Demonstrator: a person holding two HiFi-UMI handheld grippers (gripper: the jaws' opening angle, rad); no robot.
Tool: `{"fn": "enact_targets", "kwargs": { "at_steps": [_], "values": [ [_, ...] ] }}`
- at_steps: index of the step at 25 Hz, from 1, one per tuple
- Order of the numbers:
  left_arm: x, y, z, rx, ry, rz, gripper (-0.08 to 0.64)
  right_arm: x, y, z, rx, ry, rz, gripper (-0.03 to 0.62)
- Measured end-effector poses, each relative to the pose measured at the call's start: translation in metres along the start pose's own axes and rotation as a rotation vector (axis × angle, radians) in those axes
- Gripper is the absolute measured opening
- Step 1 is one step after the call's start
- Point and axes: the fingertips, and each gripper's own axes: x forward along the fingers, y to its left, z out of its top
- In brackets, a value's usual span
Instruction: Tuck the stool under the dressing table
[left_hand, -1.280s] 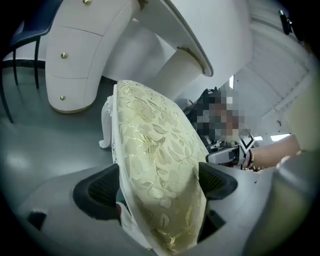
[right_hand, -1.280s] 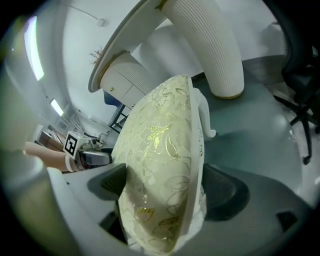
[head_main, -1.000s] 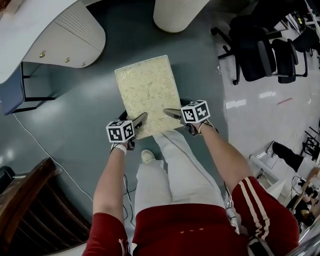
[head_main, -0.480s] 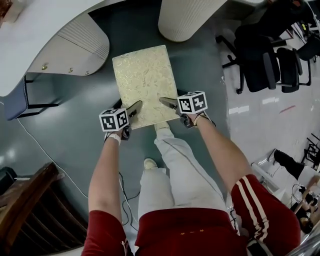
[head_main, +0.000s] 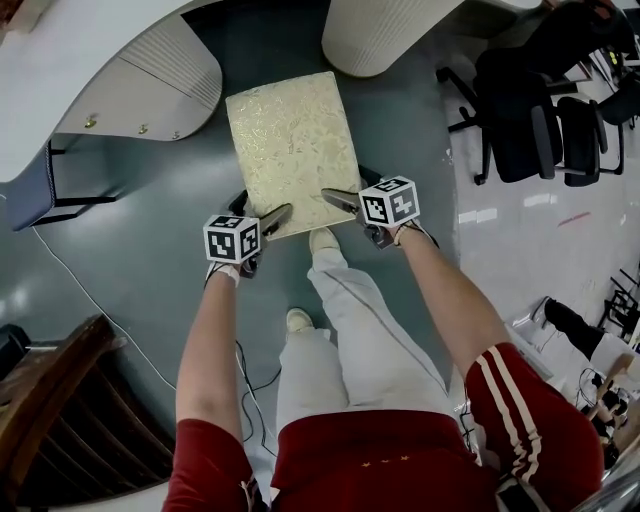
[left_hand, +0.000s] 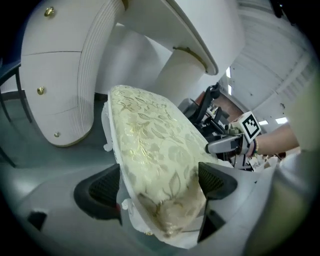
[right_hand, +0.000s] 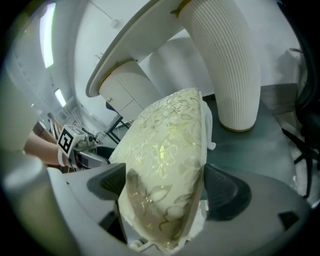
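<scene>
The stool (head_main: 290, 140), a rectangular seat in cream and gold floral fabric, stands on the grey floor with its far end between the two pedestals of the white dressing table (head_main: 60, 70). My left gripper (head_main: 272, 218) is at its near left corner and my right gripper (head_main: 338, 198) at its near right corner. In the left gripper view the seat corner (left_hand: 150, 145) lies between the jaws of the left gripper (left_hand: 157, 187). The right gripper view shows the other corner (right_hand: 167, 145) between the right gripper's (right_hand: 167, 187) jaws. Both pairs of jaws have just been opening and stand wide around the cushion.
A ribbed white pedestal (head_main: 385, 35) rises right of the stool, a drawer unit with gold knobs (head_main: 150, 90) left of it. Black office chairs (head_main: 530, 110) stand at the right, a blue seat (head_main: 30, 190) at the left. A cable (head_main: 90, 310) crosses the floor. A shoe (head_main: 322, 240) is just behind the stool.
The stool has slid away from me, farther in between the table's pedestals. Both grippers followed it at the near corners, and the person stepped forward.
</scene>
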Motion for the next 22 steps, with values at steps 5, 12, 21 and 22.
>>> {"fn": "enact_targets", "kwargs": {
  "at_steps": [5,12,21,22],
  "values": [
    [-0.013,-0.018,-0.053,0.058,0.073,0.000,0.508,-0.015,0.013,-0.044,-0.110,0.085,-0.004,0.488],
    [-0.011,-0.016,-0.077,0.112,0.055,0.120,0.371,-0.017,0.007,-0.069,-0.223,0.104,-0.090,0.444],
    [-0.004,0.001,-0.043,0.101,0.034,0.162,0.345,-0.007,0.000,-0.032,-0.224,0.073,-0.125,0.401],
    [-0.003,0.004,-0.035,0.099,0.033,0.167,0.344,-0.004,-0.001,-0.024,-0.225,0.065,-0.129,0.389]
  ]
}}
